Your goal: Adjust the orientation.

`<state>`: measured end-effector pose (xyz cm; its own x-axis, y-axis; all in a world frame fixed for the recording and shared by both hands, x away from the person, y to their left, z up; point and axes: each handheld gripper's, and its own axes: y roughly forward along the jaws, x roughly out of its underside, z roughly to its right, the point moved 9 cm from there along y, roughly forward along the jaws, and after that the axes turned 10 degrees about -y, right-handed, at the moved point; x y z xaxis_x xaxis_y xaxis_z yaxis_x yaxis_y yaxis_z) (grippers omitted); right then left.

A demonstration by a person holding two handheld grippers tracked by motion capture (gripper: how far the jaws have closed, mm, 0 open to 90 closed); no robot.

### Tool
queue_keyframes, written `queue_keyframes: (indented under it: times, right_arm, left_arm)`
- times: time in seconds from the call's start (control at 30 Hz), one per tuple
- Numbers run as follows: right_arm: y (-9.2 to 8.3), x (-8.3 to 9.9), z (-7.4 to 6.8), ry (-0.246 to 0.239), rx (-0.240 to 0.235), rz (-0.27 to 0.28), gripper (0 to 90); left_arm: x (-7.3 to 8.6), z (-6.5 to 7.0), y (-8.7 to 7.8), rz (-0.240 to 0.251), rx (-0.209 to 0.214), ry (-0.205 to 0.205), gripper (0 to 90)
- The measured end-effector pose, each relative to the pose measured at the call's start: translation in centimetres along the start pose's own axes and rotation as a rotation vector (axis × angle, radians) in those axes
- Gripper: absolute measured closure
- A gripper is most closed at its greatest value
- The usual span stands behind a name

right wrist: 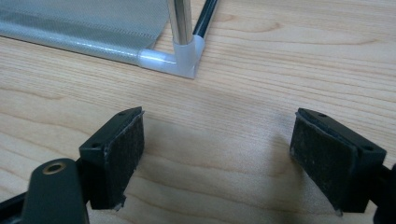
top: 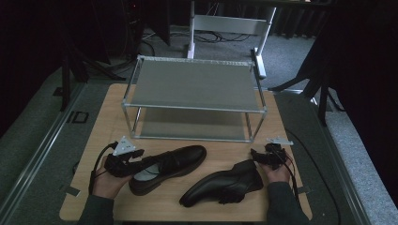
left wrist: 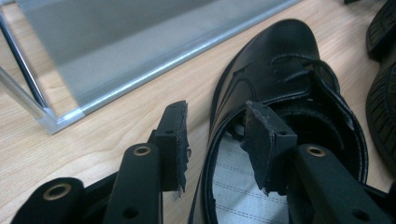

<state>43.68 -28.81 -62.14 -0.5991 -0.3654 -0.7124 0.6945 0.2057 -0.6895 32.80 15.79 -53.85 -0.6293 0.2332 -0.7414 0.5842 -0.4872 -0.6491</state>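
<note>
We cannot make out much beyond the table (top: 263, 206): the room behind it is dark, and the far legs of a white stand fade into shadow. In the high view the left gripper (top: 133, 161) hides the heel end of the left shoe (top: 180, 159), and its fingertips are lost against the black leather. The right shoe (top: 220, 183) has its heel just beside the right gripper (top: 260, 154); from above we cannot tell whether they touch. In the left gripper view the sole of that second shoe (left wrist: 380, 93) is cut off by the right edge.

The left shoe (left wrist: 275, 84) is a black, smooth leather lace-up with a rounded toe, thin black laces and a pale grey stitched insole. It stands upright on the wooden table, in front of the grey two-tier rack (top: 195, 84), toe pointing right in the high view. The right shoe lies nearer us, tipped onto its side, well apart from the rack.

The left gripper (left wrist: 219, 135) straddles the shoe's collar: one jaw reaches inside the opening, the other stands outside over bare wood. A gap shows between the outer pad (left wrist: 180, 140) and the leather, so the jaws are parted and not yet gripping. The right gripper (right wrist: 217, 158) has its jaws spread wide, with bare table between them and a corner of the rack (right wrist: 180, 60) ahead.
</note>
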Motion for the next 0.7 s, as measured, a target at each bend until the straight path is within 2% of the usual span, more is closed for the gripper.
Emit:
queue_keyframes:
  times: [0.13, 0.27, 0.37, 0.47, 0.57, 0.7]
  right_arm:
    - [0.00, 0.00, 0.00, 0.000, 0.000, 0.000, 17.3]
    - [0.00, 0.00, 0.00, 0.000, 0.000, 0.000, 17.3]
    - [0.00, 0.00, 0.00, 0.000, 0.000, 0.000, 17.3]
    - [0.00, 0.00, 0.00, 0.000, 0.000, 0.000, 17.3]
    - [0.00, 0.00, 0.00, 0.000, 0.000, 0.000, 17.3]
    - [0.00, 0.00, 0.00, 0.000, 0.000, 0.000, 17.3]
  left_arm:
    - [0.13, -0.04, 0.45, -0.027, -0.003, 0.007, 62.0]
    - [0.05, 0.00, 0.47, -0.048, 0.023, 0.018, 64.3]
    - [0.48, 0.02, 0.52, -0.091, 0.014, 0.042, 65.4]
    - [0.67, -0.07, 0.55, -0.109, 0.017, 0.046, 66.4]
    - [0.63, -0.03, 0.69, -0.115, 0.040, 0.042, 68.8]
    - [0.51, -0.01, 0.89, -0.156, 0.043, 0.074, 71.9]
